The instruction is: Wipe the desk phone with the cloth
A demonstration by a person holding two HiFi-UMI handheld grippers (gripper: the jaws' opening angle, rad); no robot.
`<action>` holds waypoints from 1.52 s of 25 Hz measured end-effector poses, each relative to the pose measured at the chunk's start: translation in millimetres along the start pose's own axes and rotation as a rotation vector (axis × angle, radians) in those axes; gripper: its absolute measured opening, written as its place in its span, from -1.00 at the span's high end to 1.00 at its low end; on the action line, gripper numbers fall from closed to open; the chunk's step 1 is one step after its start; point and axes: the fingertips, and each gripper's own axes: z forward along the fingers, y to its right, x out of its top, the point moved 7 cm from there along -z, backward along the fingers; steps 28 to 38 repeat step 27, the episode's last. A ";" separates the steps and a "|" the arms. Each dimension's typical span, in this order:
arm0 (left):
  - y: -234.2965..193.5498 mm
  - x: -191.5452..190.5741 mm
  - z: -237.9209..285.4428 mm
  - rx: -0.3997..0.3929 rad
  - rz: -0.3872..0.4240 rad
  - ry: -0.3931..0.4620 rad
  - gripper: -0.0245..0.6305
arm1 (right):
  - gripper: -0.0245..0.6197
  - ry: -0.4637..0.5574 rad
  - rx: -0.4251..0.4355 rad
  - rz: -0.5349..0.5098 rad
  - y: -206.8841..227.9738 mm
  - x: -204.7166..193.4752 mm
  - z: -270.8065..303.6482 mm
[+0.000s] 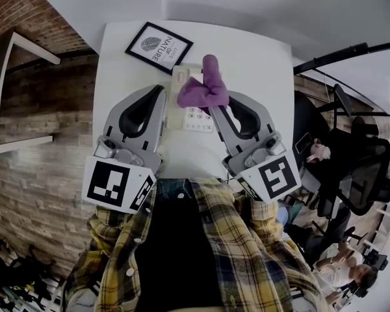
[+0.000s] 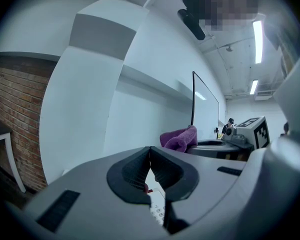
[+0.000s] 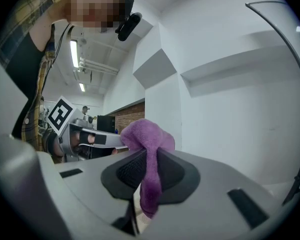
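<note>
A white desk phone (image 1: 188,112) lies on the white table (image 1: 260,64), partly hidden under both grippers. My right gripper (image 1: 216,106) is shut on a purple cloth (image 1: 205,86) that bunches above its jaws over the phone; the same purple cloth (image 3: 149,156) hangs pinched between the pads in the right gripper view. My left gripper (image 1: 161,96) sits at the phone's left edge with its jaws closed together and nothing between them. Through the left gripper (image 2: 150,156) I see a bit of the phone's keypad (image 2: 160,211) below and the purple cloth (image 2: 180,138) beyond.
A black-framed print (image 1: 158,47) lies at the table's far left corner. A wall runs along the table's far edge. Brick wall and wooden floor lie to the left, office chairs (image 1: 361,168) and people to the right.
</note>
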 end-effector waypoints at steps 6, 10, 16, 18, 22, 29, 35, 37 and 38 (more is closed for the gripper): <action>-0.8 -0.6 0.6 0.002 -0.002 -0.002 0.88 | 0.74 -0.016 -0.001 -0.005 -0.2 -2.6 0.7; -0.8 -1.4 -0.4 0.002 -0.003 -0.002 0.88 | 0.74 -0.019 -0.004 -0.002 -0.9 -3.7 -0.3; -2.0 -2.3 -0.7 0.005 -0.005 -0.004 0.88 | 0.74 -0.018 0.000 0.004 -1.2 -4.6 0.6; -2.7 -2.2 -1.2 0.004 -0.006 -0.004 0.88 | 0.74 -0.021 0.002 0.002 -2.3 -4.6 1.6; -2.4 -2.5 -0.8 0.006 -0.006 -0.006 0.88 | 0.74 -0.022 0.005 0.000 -2.0 -4.8 1.4; -0.9 -4.3 0.4 0.007 -0.006 -0.010 0.88 | 0.74 -0.022 0.008 0.001 -0.2 -6.2 0.7; -0.9 -4.3 0.4 0.007 -0.006 -0.010 0.88 | 0.74 -0.022 0.008 0.001 -0.2 -6.2 0.7; -0.9 -4.3 0.4 0.007 -0.006 -0.010 0.88 | 0.74 -0.022 0.008 0.001 -0.2 -6.2 0.7; -0.9 -4.3 0.4 0.007 -0.006 -0.010 0.88 | 0.74 -0.022 0.008 0.001 -0.2 -6.2 0.7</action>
